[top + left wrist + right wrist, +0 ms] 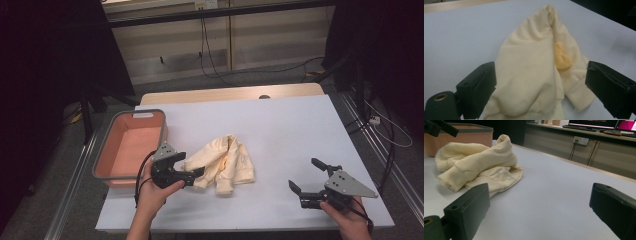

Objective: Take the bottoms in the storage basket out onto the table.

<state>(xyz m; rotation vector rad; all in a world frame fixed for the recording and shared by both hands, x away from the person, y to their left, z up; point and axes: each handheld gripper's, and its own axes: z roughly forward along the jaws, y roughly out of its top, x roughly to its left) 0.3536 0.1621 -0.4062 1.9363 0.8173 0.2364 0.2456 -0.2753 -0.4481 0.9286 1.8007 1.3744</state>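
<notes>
From the high view, your left gripper [192, 170] sits at the near-left edge of the crumpled cream-yellow fleece garment with ribbed cuffs [225, 162], which lies bunched near the middle of the pale grey tabletop [290, 125]. Its jaws stand apart around the garment's left edge, with no sign of a pinch yet. Judging from this, the step in hand is taking hold of the garment, so push in until a thick fold sits deep between the pads, not just a loose outer layer. Your right gripper [306, 181] rests well apart on bare table to the right, jaws wide. Just left of the garment stands the salmon-pink rectangular plastic tub with a grey rim [100, 165]; its inside looks bare.

In the left gripper view, the garment [529, 72] bulges up between the two black jaws, which stand wide on either side; the left one is just beside the cloth, and whether it touches I cannot tell. A ribbed cuff [580, 96] lies near the right jaw. Close on the main bulk, not on the cuff alone, or the rest will likely trail.

In the right gripper view, the jaws are spread with nothing between them. The garment [476, 162] lies ahead to the left, and the tub [471, 136] stands behind it, its contents hidden by its wall.
</notes>
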